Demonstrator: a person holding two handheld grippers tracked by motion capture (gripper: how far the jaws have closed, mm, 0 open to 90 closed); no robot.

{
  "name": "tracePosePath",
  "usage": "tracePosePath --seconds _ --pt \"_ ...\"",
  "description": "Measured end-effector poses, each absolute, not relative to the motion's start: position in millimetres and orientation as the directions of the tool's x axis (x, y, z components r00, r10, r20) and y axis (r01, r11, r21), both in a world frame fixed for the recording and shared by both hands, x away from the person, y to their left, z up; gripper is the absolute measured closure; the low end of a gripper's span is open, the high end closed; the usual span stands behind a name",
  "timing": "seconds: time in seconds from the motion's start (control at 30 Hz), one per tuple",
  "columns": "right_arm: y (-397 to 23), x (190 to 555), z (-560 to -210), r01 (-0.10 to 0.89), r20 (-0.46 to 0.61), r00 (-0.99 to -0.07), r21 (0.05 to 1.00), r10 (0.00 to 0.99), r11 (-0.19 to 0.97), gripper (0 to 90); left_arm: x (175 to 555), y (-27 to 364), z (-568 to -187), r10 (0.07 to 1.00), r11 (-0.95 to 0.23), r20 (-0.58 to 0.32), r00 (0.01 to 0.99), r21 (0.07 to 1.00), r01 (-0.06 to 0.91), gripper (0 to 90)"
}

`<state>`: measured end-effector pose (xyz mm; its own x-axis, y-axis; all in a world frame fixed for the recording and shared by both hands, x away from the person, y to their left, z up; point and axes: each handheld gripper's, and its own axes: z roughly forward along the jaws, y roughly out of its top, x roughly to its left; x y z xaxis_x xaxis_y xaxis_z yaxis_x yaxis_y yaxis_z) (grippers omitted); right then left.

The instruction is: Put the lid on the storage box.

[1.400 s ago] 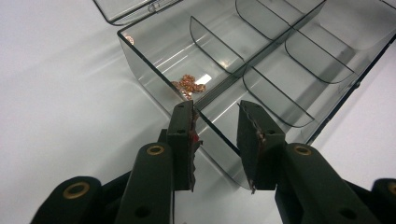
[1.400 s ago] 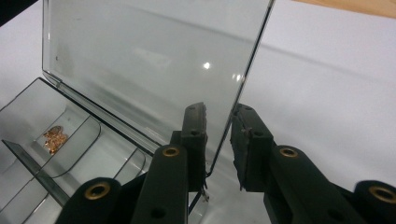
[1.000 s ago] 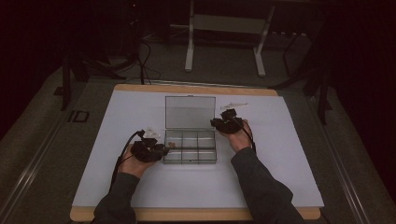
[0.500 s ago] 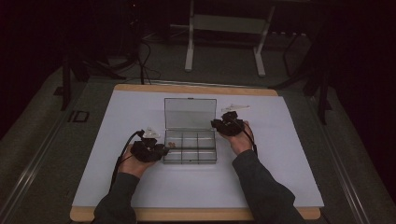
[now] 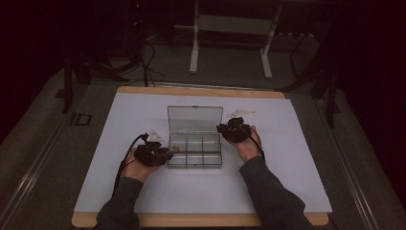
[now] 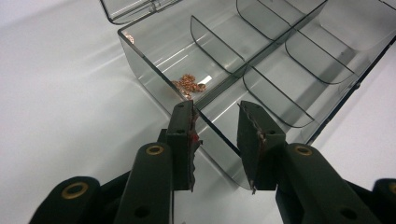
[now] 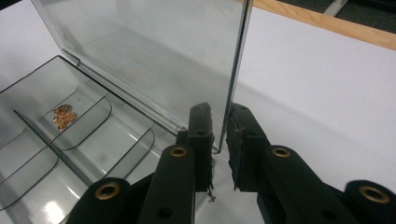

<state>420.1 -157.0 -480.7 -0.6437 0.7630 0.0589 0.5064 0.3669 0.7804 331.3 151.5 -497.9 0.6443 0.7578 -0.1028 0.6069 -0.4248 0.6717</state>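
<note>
A clear plastic compartment box [image 5: 194, 154] lies open on the white table, its lid [image 5: 195, 119] raised at the far side. A small heap of copper-coloured bits [image 6: 189, 85] rests in one end compartment [image 7: 63, 116]. My left gripper [image 6: 215, 109] is at the box's left end [image 5: 165, 154], its jaws straddling the end wall with a gap on each side. They have just been opening a little, with that wall between them. My right gripper [image 7: 218, 108] is at the lid's right edge [image 5: 222, 128]. Its jaws stand narrowly apart on either side of the thin lid edge.
The white table top [image 5: 287, 158] stretches wide on both sides of the box, with a wooden rim [image 5: 201, 91] at the far edge. A small pale object [image 5: 241, 113] lies just beyond the right hand. A metal stand [image 5: 230, 43] is on the dark floor behind.
</note>
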Motion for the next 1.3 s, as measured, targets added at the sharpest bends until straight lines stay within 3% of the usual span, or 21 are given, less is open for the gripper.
tracePosePath --seconds 0.43,0.57,0.77,1.0,1.3 --pt "-159 415 -482 0.502 0.058 -0.649 0.782 0.759 0.37 80.1 333 156 -494 0.761 -0.402 -0.128 0.637 0.677 0.616 67.1" --pt "-160 413 -482 0.502 0.059 -0.651 0.782 0.757 0.37 80.1 333 157 -481 0.787 -0.347 -0.119 0.606 0.726 0.594 72.6" --pt "-161 410 -483 0.5 0.065 -0.652 0.786 0.756 0.364 79.8 332 155 -457 0.838 -0.254 -0.091 0.539 0.809 0.531 89.3" --pt "-162 409 -484 0.498 0.065 -0.653 0.788 0.755 0.362 79.8 333 154 -440 0.858 -0.155 -0.127 0.499 0.86 0.486 89.9" --pt "-162 407 -484 0.488 0.05 -0.661 0.787 0.749 0.378 79.4 337 151 -433 0.862 -0.115 -0.153 0.484 0.869 0.481 89.9"
